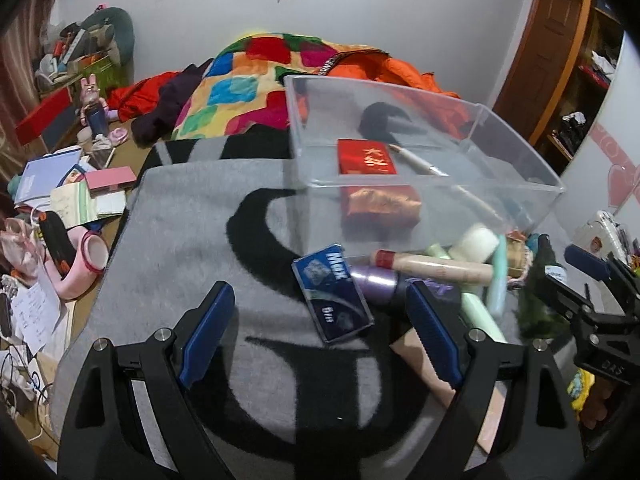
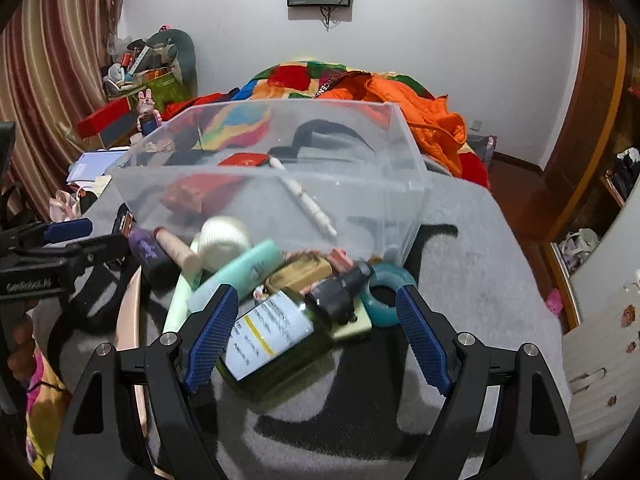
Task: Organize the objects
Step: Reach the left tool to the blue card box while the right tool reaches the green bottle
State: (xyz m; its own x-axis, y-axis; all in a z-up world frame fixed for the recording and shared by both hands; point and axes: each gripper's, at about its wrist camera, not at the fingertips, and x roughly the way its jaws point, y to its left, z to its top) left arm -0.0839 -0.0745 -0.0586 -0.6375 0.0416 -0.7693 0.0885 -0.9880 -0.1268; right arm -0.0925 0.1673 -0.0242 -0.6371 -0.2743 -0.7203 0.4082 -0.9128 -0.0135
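A clear plastic bin point(image 1: 516, 148) point(image 2: 404, 184) stands on a grey blanket point(image 1: 180, 248). Inside it lie a red box point(image 1: 366, 156) and a white pen point(image 1: 420, 164). Toiletries are piled against its near wall. My left gripper point(image 1: 320, 300) is open just above the blanket, and a dark blue card box point(image 1: 332, 298) lies flat between its fingers, untouched. My right gripper point(image 2: 316, 300) is open around a green pump bottle point(image 2: 276, 340) with a white label, its pads apart from the bottle. A teal ring point(image 2: 386, 296) lies by the right finger.
The pile also holds a purple bottle point(image 1: 380, 280), a beige tube point(image 1: 436, 266), a white-capped jar point(image 2: 224, 236) and a mint tube point(image 2: 240, 268). A colourful quilt point(image 1: 240, 88) and orange clothes lie behind the bin. Books and papers point(image 1: 72, 192) clutter the left side.
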